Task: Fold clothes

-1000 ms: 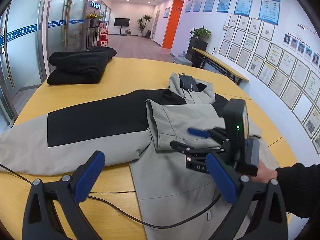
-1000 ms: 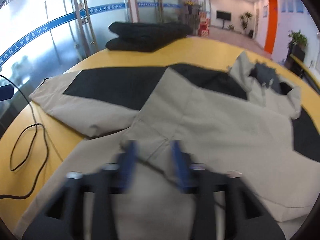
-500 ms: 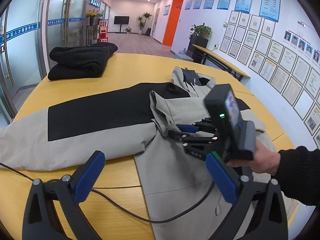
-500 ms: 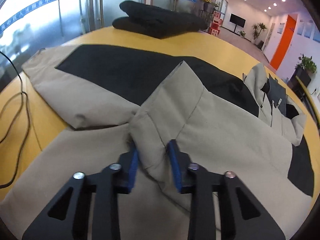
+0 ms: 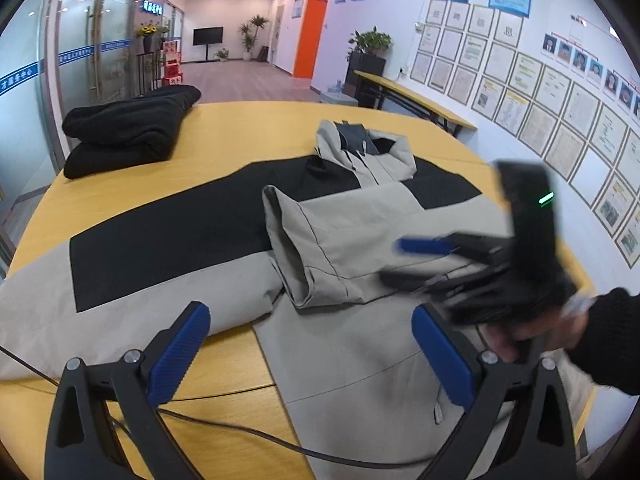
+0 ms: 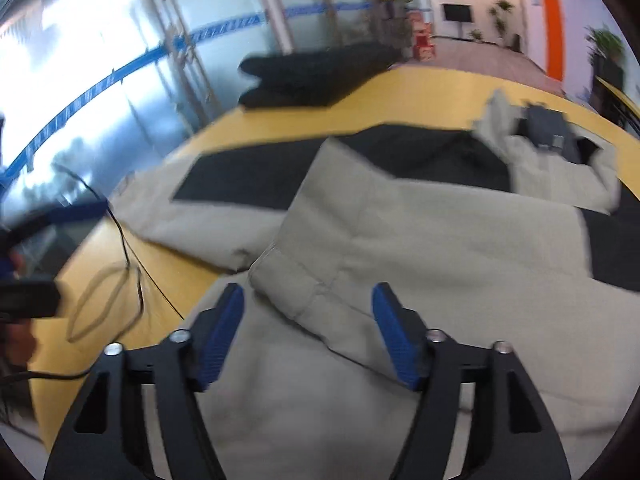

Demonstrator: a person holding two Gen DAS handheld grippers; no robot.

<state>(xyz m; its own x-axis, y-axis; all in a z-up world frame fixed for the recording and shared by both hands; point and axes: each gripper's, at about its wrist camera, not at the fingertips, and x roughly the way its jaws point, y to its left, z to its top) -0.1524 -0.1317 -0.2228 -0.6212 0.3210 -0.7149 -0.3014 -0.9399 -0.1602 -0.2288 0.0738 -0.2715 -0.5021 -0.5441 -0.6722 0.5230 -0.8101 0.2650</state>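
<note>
Both tools are spread wide and hold nothing. The left tool hovers low over the yellow worktop, with a thin black cable trailing across the wood just below its fingers. Directly ahead of it lies a beige and black jacket, flat on the worktop, hem end nearest the tool. The right tool hangs just above the jacket body, the cuff of a sleeve lying right between its open fingers. That sleeve is folded in across the chest. The other sleeve stretches straight out to the left tool's left side, unfolded. Farther ahead sits the rumpled hood. Beyond it, far left, rests a folded black garment. Judging from this, one sleeve is in; the outstretched sleeve and the body folds remain.
</note>
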